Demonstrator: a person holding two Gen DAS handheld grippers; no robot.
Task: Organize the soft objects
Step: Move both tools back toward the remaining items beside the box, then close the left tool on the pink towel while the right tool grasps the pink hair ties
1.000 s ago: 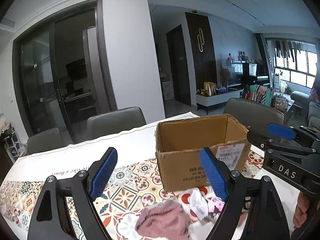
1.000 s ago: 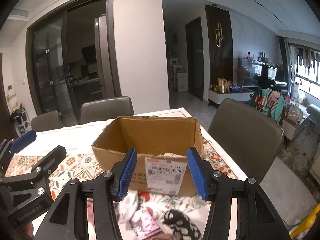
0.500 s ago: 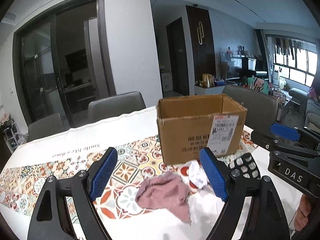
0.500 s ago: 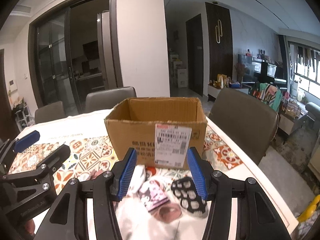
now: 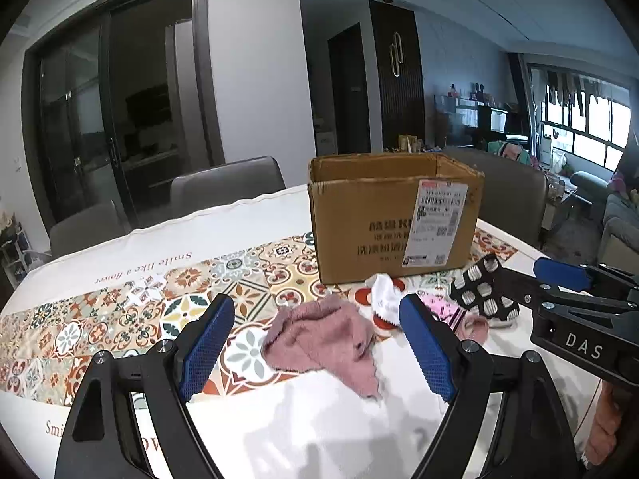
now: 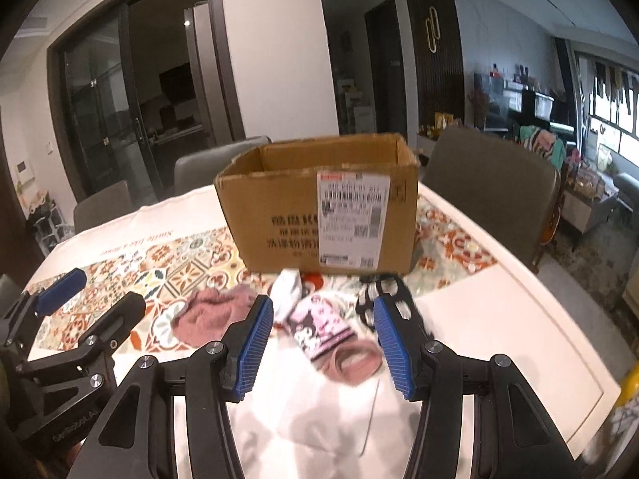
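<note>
A dining table (image 5: 247,215) fills the lower half of both wrist views, covered by a white cloth with a band of colourful tile patterns, and grey chairs (image 5: 227,183) stand along its far edge. Right of centre in the left wrist view, an open cardboard box (image 5: 393,215) stands upright on the table with a white shipping label on its near side. The soft items lie on the cloth just in front of the box, in the lower middle of each view: a dusty pink fuzzy cloth (image 5: 323,339) furthest left, a small white sock (image 5: 385,293) close to the box, a pink cartoon-print sock (image 6: 319,325), and a black sock with white spots (image 5: 483,293) furthest right. The left gripper (image 5: 315,351) hovers with its blue-padded jaws wide apart, framing the pink cloth without touching it. The right gripper (image 6: 323,347) stands about half open over the cartoon sock, holding nothing.
</note>
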